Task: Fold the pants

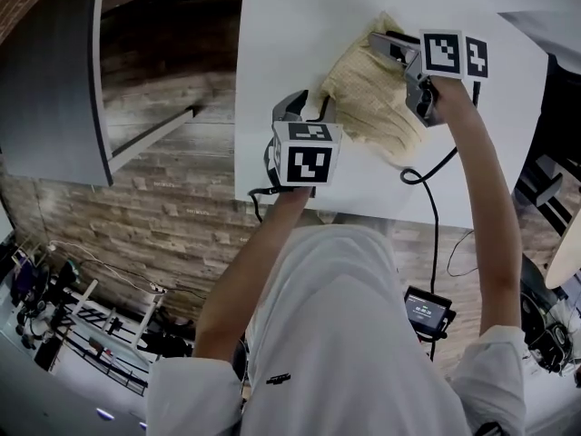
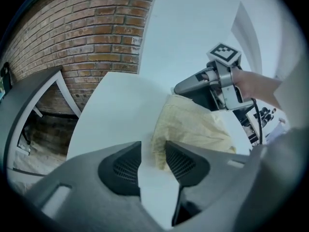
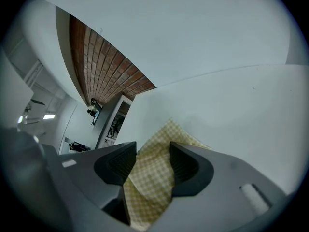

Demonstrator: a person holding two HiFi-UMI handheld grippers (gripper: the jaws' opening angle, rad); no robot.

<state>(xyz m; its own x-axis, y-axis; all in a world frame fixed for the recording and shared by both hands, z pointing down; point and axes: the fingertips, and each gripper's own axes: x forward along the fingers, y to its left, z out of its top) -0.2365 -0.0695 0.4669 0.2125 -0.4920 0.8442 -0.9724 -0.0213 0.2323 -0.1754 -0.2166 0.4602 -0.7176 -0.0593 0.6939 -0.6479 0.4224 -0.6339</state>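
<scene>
Two claws sit at a bunched, folded heap of pale yellow checked pants (image 1: 374,94) on the white worktop (image 1: 290,25). The heap lies in the near half of the worktop, closer to its near edge than to its far one and well in from the left edge. The left gripper (image 2: 153,154) stands at the heap's left side, toward the near left corner. Its jaws are narrowly apart, and a corner of the cloth lies just at their tips, with bare worktop showing in the gap. The right gripper (image 3: 152,161) reaches over the heap's far right side. Its jaws are also parted, with checked cloth lying loose between them, not pinched by either pad
</scene>
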